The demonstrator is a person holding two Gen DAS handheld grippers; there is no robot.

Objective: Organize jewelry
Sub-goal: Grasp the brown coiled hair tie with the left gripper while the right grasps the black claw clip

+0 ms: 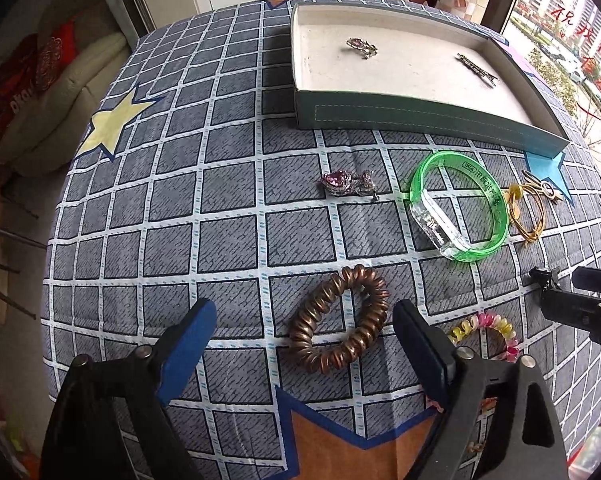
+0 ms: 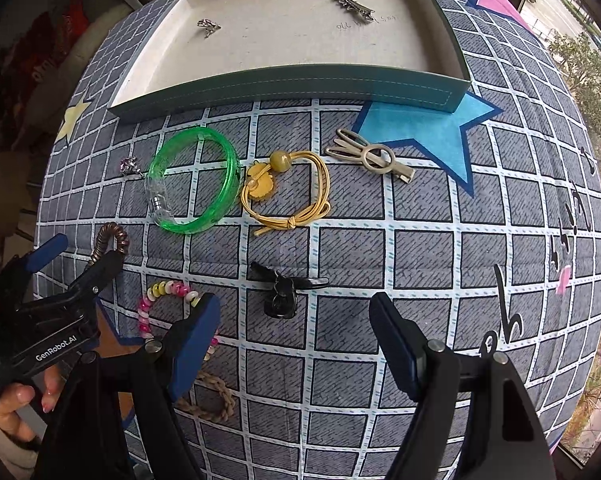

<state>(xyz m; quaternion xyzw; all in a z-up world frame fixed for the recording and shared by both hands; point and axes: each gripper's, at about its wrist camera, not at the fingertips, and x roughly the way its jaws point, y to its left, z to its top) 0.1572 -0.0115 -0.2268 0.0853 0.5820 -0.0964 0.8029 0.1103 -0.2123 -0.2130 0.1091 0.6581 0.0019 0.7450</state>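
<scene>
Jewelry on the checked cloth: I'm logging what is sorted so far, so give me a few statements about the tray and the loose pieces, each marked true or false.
1. The tray holds two pieces, a brooch and a hair clip. True.
2. The green bangle lies inside the tray. False: it lies on the cloth in front of the tray.
3. The left claw is open, with the brown coil tie between its fingers. True.
4. The right claw is shut on the black clip. False: it is open and the clip lies on the cloth.
5. The yellow cord band lies beside the green bangle. True.
</scene>
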